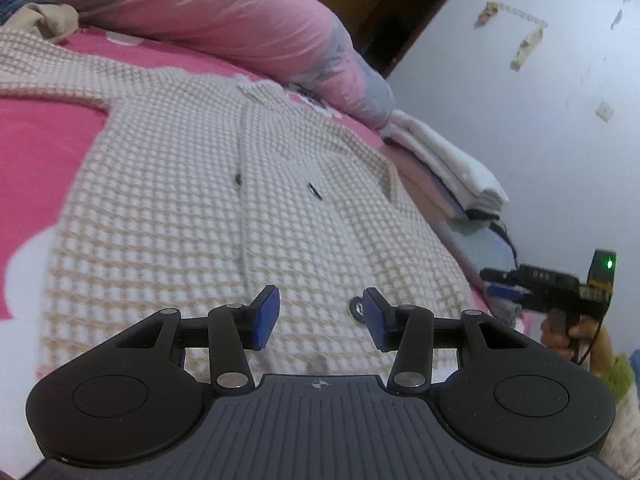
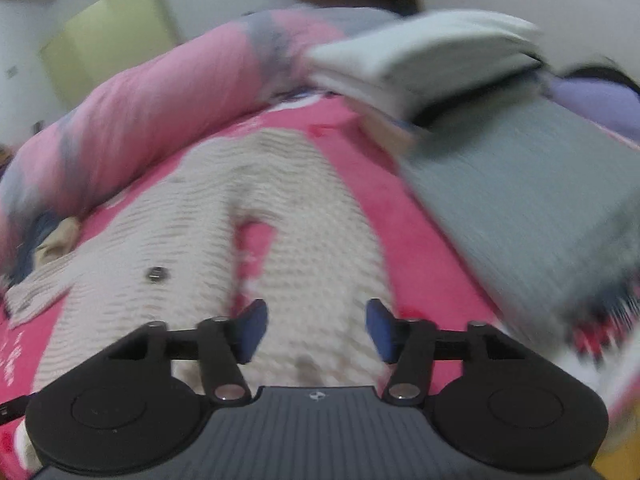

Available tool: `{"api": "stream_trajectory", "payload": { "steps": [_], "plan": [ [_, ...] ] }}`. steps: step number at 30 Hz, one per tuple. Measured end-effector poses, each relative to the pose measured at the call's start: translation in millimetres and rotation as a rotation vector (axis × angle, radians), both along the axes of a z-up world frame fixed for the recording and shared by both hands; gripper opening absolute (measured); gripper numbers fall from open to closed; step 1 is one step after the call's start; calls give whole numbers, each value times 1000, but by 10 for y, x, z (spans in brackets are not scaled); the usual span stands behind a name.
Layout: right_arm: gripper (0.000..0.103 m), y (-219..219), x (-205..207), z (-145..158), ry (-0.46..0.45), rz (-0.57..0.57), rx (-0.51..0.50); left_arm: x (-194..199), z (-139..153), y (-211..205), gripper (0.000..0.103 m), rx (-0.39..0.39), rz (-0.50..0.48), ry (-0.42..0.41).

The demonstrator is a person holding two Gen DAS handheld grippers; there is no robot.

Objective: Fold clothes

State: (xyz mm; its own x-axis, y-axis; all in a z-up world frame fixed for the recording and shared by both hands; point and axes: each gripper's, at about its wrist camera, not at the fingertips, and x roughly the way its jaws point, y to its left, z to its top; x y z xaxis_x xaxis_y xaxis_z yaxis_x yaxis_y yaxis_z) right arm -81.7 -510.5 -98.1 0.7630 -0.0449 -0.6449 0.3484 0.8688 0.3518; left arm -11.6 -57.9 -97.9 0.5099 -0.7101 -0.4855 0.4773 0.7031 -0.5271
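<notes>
A cream and beige checked knit cardigan (image 1: 200,184) with dark buttons lies spread flat on a pink bedsheet (image 1: 40,152). My left gripper (image 1: 320,318) is open and empty, just above the cardigan's lower hem. The right gripper with the person's hand shows at the right edge of the left wrist view (image 1: 552,284). In the blurred right wrist view the cardigan (image 2: 304,240) lies below my right gripper (image 2: 316,328), which is open and empty over one sleeve.
A rolled pink and grey quilt (image 1: 224,20) lies along the far side of the bed. Folded white cloth (image 1: 444,156) and a folded grey garment (image 2: 532,196) are stacked at the bed's edge. A beige cloth (image 1: 44,20) lies at the far left.
</notes>
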Motion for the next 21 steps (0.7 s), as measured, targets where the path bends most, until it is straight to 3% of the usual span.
{"api": "stream_trajectory", "payload": {
  "steps": [3, 5, 6, 7, 9, 11, 16, 21],
  "plan": [
    [63, -179, -130, -298, 44, -75, 145, -37, -49, -82, 46, 42, -8, 9],
    [59, -201, -222, -391, -1, -53, 222, -61, -79, -133, 46, 69, -11, 12],
    [49, -194, -241, -401, -25, -22, 254, -70, -90, -143, 46, 80, -6, 10],
    [47, -188, -261, -412, -49, 9, 286, -77, -104, -138, 46, 86, 0, 12],
    [20, -167, -257, -419, -58, 36, 267, -79, -132, -126, 46, 86, 12, 24],
    [17, -191, -258, -395, -72, 54, 255, -78, -159, -113, 46, 85, 22, 37],
    [16, -397, -53, 161, -291, 124, 318, -99, -176, -152, 46, 103, 32, 30],
    [16, -599, 482, 847, -490, 222, 408, -116, -185, -174, 46, 114, 40, 24]
  ]
}}
